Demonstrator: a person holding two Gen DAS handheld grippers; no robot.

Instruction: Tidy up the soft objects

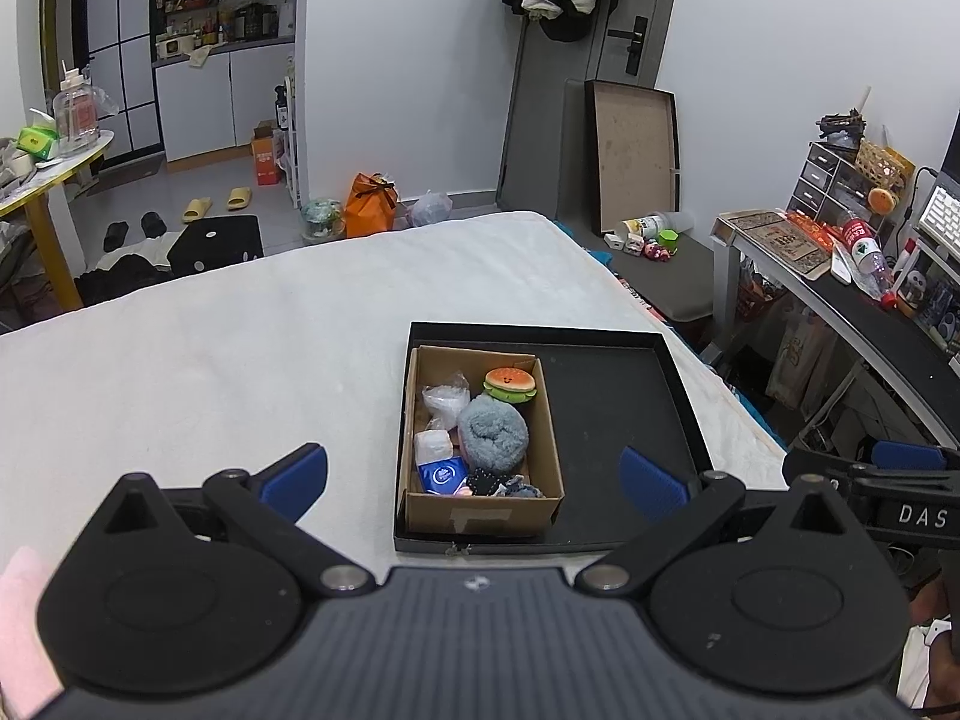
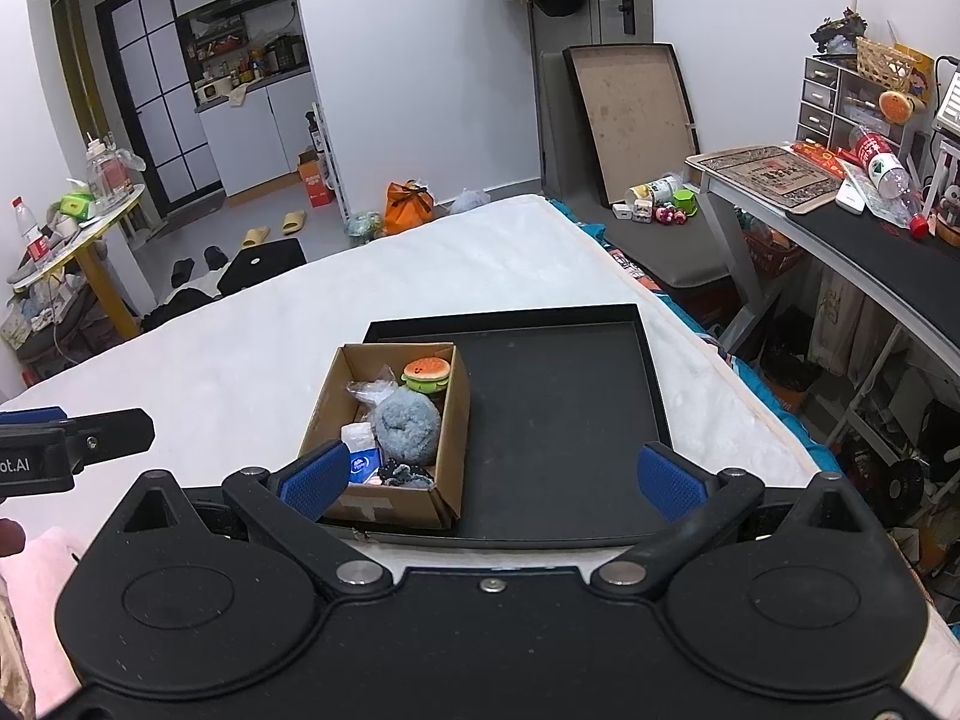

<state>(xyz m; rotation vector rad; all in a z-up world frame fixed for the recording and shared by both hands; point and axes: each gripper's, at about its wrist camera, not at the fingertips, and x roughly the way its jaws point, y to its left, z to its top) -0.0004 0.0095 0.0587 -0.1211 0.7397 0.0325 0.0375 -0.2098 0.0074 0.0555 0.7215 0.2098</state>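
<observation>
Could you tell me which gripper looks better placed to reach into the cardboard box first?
Probably the left gripper: the cardboard box sits centred between its open fingers. In the right wrist view the box lies off to the left of the right gripper.

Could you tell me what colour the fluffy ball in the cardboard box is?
Grey-blue fluffy ball; clearest in the left wrist view.

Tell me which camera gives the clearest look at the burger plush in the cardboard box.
The left wrist view: the burger plush shows larger and unobstructed at the far end of the cardboard box. The right wrist view shows it too, smaller and seen more obliquely.
</observation>
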